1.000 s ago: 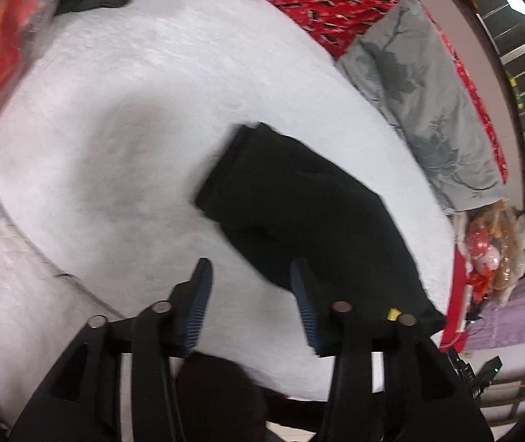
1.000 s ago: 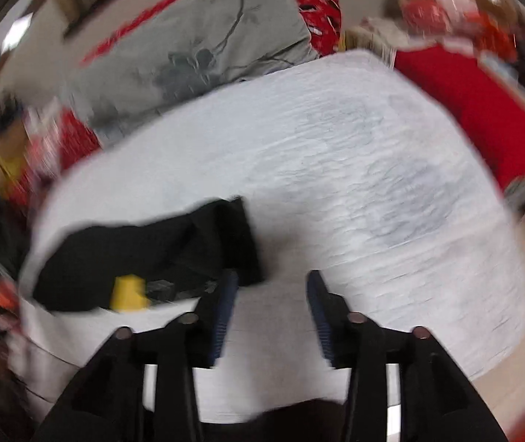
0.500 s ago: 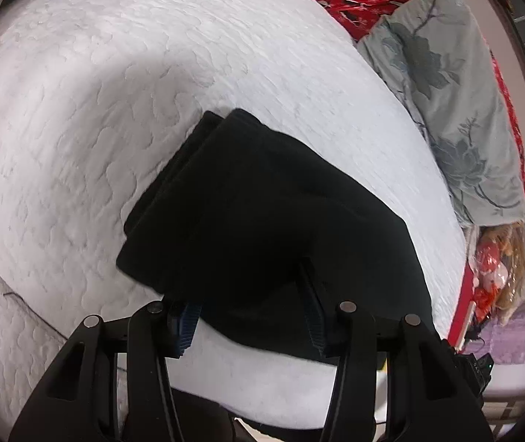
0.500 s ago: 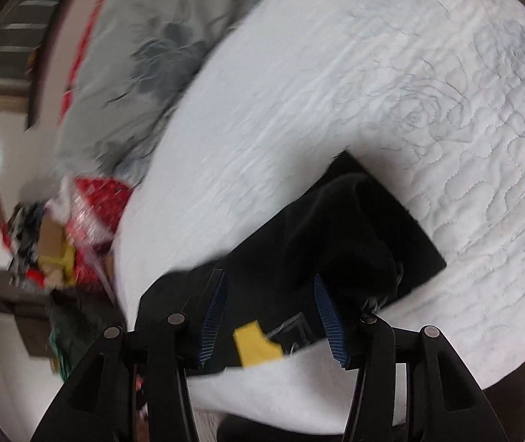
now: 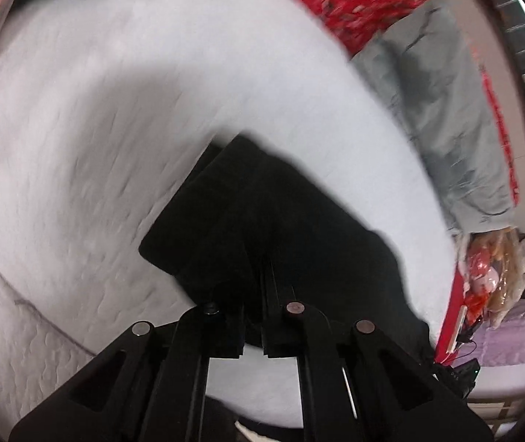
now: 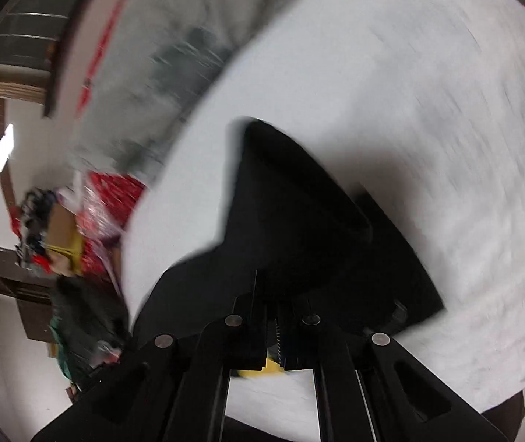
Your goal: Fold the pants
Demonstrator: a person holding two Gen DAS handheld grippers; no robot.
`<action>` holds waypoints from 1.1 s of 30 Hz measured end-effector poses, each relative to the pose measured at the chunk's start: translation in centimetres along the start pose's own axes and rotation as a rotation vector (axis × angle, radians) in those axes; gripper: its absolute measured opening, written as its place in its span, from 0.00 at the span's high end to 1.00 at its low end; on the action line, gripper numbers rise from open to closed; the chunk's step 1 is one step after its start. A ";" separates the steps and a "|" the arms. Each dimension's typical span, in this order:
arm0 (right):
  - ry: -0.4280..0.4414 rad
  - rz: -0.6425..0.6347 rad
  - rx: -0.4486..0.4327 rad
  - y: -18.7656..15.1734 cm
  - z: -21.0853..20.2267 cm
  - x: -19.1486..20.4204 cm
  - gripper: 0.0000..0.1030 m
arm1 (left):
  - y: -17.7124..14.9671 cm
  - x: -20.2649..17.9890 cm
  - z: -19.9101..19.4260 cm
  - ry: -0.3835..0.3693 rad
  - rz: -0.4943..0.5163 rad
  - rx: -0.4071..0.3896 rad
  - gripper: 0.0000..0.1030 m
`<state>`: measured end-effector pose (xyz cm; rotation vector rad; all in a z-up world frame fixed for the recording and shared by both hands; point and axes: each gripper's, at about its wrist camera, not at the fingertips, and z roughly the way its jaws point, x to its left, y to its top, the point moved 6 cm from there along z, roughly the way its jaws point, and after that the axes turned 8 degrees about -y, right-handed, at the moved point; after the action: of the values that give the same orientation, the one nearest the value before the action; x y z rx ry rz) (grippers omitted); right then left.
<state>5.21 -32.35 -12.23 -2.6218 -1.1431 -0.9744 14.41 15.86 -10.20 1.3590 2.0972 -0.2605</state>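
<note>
Black pants [image 5: 281, 228] bunched in a thick fold mid-frame on the white bed [image 5: 97, 129]; left gripper [image 5: 253, 316] and right gripper [image 6: 271, 316] fingers both pinched onto the fabric.

The pants [image 5: 281, 228] are matt black cloth, soft and thick at the folded edges. Under them, the white bedcover [image 5: 108, 118] is quilted cloth with a stitched, puckered texture. Both the left gripper [image 5: 253, 316] and the right gripper [image 6: 275, 326] are matt black plastic with small dull metal pins. Beyond the pants, a grey pillow [image 5: 443, 110] looks like smooth printed cloth.
</note>
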 end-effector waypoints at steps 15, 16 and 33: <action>-0.042 -0.026 0.024 -3.1 -1.0 -3.7 0.86 | -2.0 1.0 0.0 0.016 0.033 0.064 0.96; -0.044 -0.033 0.027 -3.2 -1.8 -3.8 0.77 | -2.5 0.7 -0.7 0.004 0.066 0.081 0.96; -0.176 -0.162 -0.146 3.7 -4.8 -2.9 0.53 | 5.5 -2.0 -1.3 0.122 0.223 0.038 0.57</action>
<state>3.84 -38.38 -9.74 -2.8148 -1.3932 -0.9004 19.30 17.50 -7.06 1.6528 2.0239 -0.1274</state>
